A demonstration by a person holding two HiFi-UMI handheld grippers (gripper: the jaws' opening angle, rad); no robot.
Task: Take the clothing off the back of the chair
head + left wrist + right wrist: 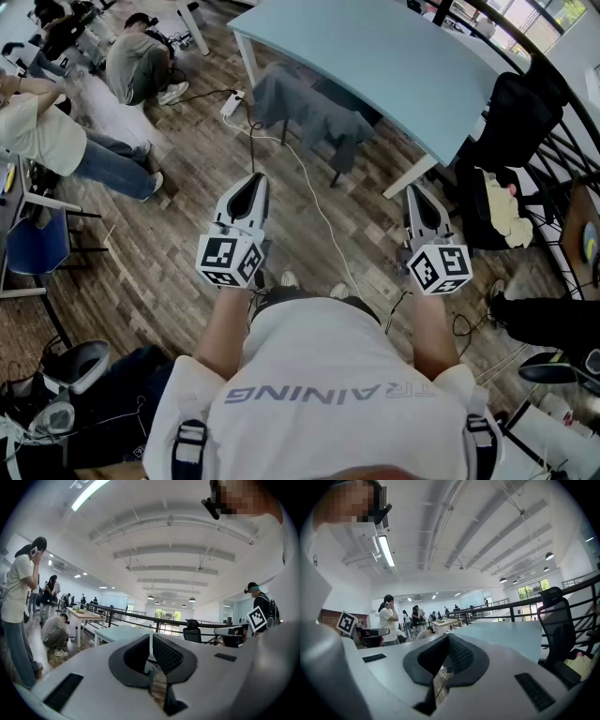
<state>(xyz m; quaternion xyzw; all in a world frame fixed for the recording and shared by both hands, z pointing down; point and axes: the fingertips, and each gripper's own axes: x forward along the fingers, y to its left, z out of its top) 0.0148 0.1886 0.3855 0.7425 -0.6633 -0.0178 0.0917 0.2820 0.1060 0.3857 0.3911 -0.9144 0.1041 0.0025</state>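
The clothing (305,114) you're after is a dark grey garment in the upper middle of the head view. It is draped over the back of a chair (335,174), hanging in loose folds that hide most of the frame; only a dark leg shows below it. The chair stands upright on the wooden floor, tucked against the pale blue table (394,47).

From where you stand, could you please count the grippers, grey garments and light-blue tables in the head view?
Grippers: 2 (left gripper, right gripper)
Grey garment: 1
Light-blue table: 1
Total: 4
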